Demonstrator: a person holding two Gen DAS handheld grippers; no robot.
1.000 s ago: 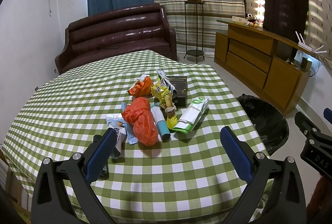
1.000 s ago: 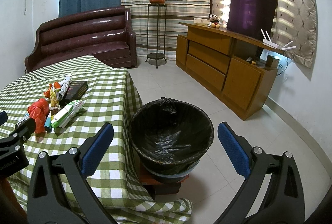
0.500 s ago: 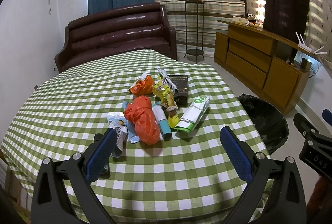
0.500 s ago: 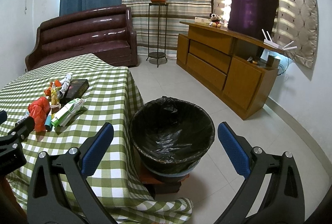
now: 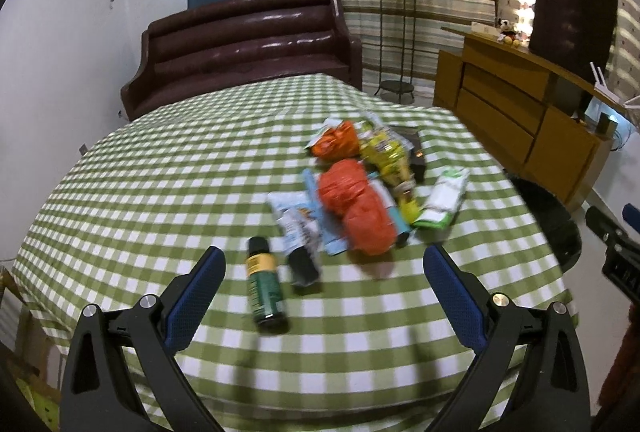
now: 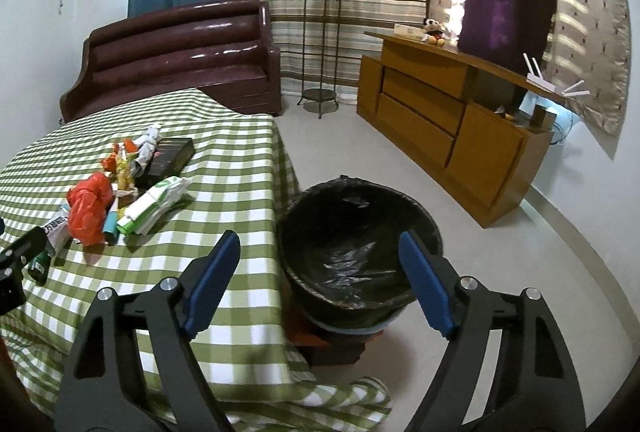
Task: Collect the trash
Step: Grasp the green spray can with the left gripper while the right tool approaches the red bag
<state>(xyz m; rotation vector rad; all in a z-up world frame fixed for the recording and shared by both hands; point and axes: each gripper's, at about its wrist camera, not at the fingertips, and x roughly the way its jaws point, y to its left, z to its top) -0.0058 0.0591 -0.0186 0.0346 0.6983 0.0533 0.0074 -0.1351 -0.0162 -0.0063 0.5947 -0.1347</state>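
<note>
A pile of trash lies on the green checked tablecloth (image 5: 160,199): a red plastic bag (image 5: 356,207), an orange bag (image 5: 336,141), a yellow wrapper (image 5: 386,155), a green-white pack (image 5: 442,197), a black box (image 5: 414,151) and a dark green bottle (image 5: 264,286) lying nearest. My left gripper (image 5: 324,280) is open and empty, above the table's near edge, with the bottle between its fingers' lines. My right gripper (image 6: 320,276) is open and empty above the black-lined bin (image 6: 356,252) beside the table. The pile also shows in the right wrist view (image 6: 88,207).
A brown leather sofa (image 5: 240,47) stands behind the table. A wooden sideboard (image 6: 448,127) runs along the right wall. A plant stand (image 6: 320,43) with a potted plant stands by the striped curtain. The bin sits on a low dark block on the tiled floor.
My left gripper has shifted left and pulled back, so the pile now sits right of centre and the green bottle shows. My right gripper has moved closer over the bin.
</note>
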